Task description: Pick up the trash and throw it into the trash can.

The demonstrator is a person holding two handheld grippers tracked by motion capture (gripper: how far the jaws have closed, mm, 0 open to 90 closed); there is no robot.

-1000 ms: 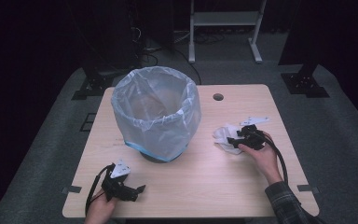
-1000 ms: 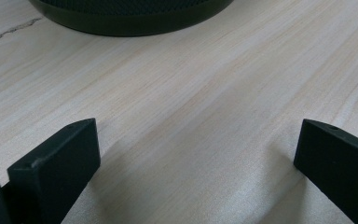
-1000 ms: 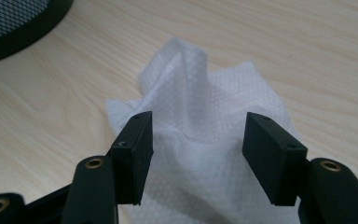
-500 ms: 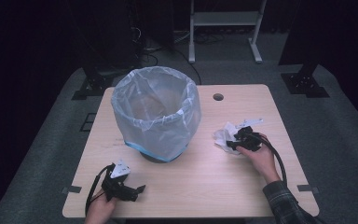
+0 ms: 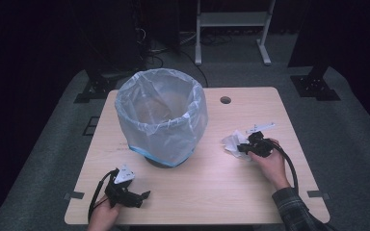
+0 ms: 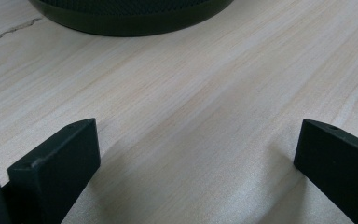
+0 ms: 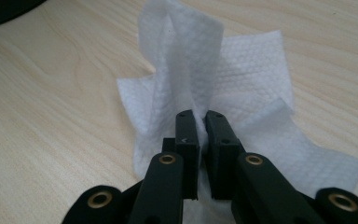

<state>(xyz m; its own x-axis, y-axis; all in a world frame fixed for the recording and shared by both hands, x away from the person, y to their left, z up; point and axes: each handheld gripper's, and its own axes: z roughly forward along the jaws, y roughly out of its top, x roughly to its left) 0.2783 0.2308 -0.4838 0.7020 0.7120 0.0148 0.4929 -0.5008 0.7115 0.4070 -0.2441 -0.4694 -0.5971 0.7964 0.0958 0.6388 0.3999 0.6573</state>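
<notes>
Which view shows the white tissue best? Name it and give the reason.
The right gripper view: the tissue sits close up, pinched between the right gripper jaws. The high view shows it small, beside the bin.

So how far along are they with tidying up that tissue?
Done: the right gripper has pinched the crumpled white paper tissue, jaws closed on a fold. In hand: the tissue sits on the pale wooden table. Left: probably carrying it into the plastic-lined bin. The left gripper rests open.

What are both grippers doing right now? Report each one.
Left gripper: open, holding nothing, low over the table.
Right gripper: shut on the white tissue.
</notes>
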